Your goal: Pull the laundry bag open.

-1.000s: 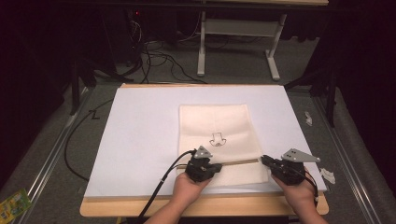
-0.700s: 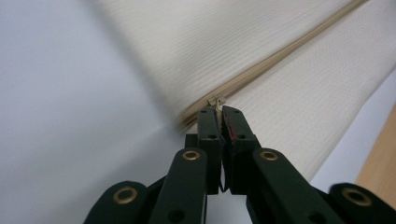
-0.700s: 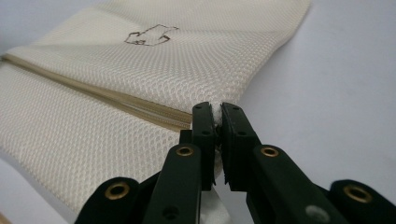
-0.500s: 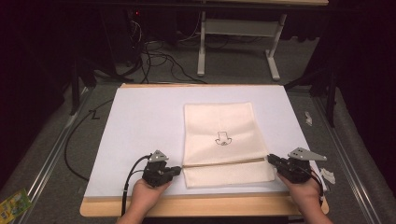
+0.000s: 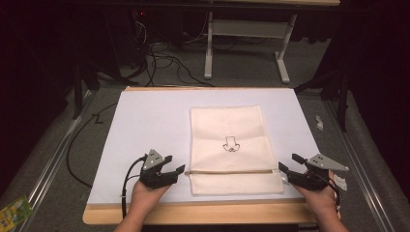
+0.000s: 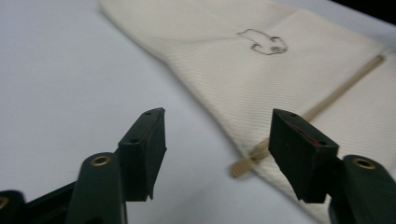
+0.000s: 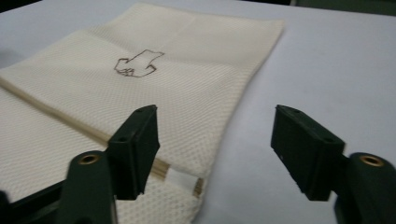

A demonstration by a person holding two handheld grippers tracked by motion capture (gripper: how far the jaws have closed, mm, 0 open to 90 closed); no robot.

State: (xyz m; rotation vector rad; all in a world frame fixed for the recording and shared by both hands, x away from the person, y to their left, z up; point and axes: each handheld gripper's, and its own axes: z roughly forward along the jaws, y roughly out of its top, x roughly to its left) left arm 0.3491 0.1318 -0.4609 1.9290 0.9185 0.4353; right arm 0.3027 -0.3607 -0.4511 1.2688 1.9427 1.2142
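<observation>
Both hand-held grippers, left (image 5: 178, 163) and right (image 5: 289, 161), have just been opened; nothing is held. Cream woven zip pouch (image 5: 227, 128) is left flat on the white worktop (image 5: 145, 121). Zip ends should be regripped squarely.

Room: dim. Grey floor (image 5: 58, 159); tangled black cables (image 5: 159, 55) and white-legged table frame (image 5: 246, 46) far beyond the grippers; wood-edged desk (image 5: 203, 212), white top.

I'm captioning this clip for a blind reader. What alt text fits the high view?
A cream cloth bag with a small printed drawing and a tan drawstring lies flat on a white table. A person's hands hold an open left claw and an open right claw beside the drawstring's two ends, gripping nothing.
</observation>
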